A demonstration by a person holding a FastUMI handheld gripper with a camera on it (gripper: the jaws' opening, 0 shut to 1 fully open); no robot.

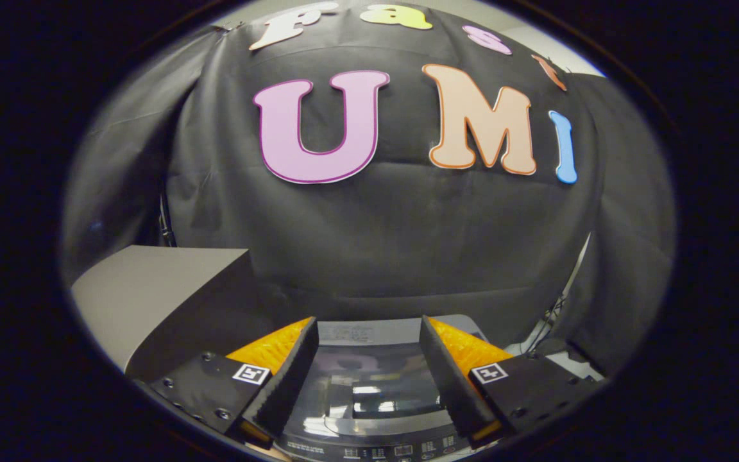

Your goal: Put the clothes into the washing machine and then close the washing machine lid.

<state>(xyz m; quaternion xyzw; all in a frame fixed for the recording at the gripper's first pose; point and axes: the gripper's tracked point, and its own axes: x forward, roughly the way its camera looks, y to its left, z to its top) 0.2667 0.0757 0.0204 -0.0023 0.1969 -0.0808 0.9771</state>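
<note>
Gripper view: claw (369,378) spread, holding nothing, above washer (369,410). Lid (376,385) apparently down; no clothes visible, progress unclear.

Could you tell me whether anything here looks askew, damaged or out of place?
Nothing stands out. The grey top-loading washing machine has its glossy dark lid lying flat, and the open gripper hangs over it, holding nothing.

I see the washer lid (369,385) as glossy, glass-like and reflective, set in smooth plastic. The box (151,295) beside it looks matt and smooth. The wall (395,244) is matt, creased cloth. The fingers (292,378) show ribbed, matt inner faces.
</note>
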